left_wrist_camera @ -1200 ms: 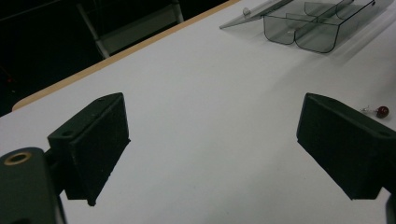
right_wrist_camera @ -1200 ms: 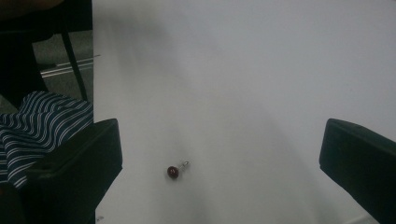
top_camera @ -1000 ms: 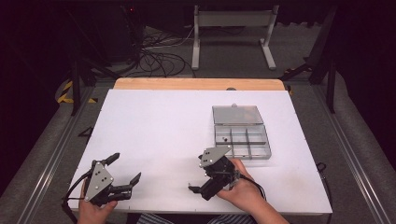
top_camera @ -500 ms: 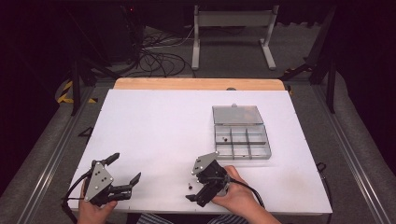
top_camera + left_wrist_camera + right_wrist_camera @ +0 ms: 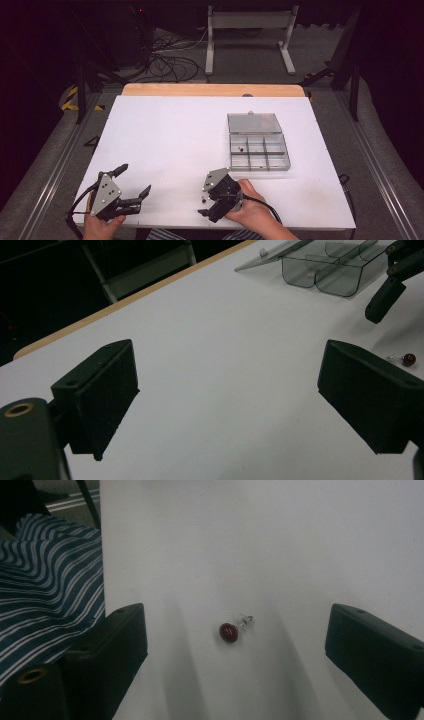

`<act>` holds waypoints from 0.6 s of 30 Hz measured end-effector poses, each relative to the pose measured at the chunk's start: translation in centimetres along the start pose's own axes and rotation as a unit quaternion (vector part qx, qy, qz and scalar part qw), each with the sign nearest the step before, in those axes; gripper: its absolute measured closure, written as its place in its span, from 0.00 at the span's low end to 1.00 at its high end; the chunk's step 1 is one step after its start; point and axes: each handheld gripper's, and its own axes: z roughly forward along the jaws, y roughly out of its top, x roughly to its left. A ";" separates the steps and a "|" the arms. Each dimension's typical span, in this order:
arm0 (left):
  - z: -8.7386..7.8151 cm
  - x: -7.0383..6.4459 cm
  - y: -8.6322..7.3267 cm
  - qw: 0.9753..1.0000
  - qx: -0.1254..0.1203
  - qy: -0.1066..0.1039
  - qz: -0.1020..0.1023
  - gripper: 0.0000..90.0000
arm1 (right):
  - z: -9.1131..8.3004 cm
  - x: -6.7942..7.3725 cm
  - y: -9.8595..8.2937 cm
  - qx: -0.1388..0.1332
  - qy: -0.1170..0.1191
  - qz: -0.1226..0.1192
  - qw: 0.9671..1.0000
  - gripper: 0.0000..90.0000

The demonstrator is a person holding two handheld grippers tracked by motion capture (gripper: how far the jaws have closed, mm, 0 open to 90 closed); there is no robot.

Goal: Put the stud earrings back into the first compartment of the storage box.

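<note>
Right tool (image 5: 207,205) has swung toward you from organizer box (image 5: 259,143), jaws wide over red earring (image 5: 229,631) on bench (image 5: 165,135); your left tool (image 5: 134,186) wide open, idle

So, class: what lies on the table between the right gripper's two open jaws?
A small red earring with a metal post, lying on the bare white table, seen in the right gripper view.

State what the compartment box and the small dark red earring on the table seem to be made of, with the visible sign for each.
Compartment box: probably clear, smoky-grey plastic; the table shows through its walls and open lid. Earring: a glossy dark red bead, perhaps glass or plastic, with a thin silvery post, likely metal, that glints.
</note>
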 end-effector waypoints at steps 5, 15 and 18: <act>0.0 0.0 0.0 1.000 0.000 0.000 0.000 0.11 | 0.2 0.5 0.3 0.005 -0.018 -0.014 1.000 0.30; 0.0 0.0 0.0 1.000 0.000 -0.001 0.001 0.11 | 0.9 0.4 0.4 0.025 -0.006 -0.015 1.000 0.60; 0.0 0.0 0.0 1.000 0.000 0.000 0.003 0.11 | 0.9 0.3 0.4 0.025 -0.002 -0.013 1.000 0.67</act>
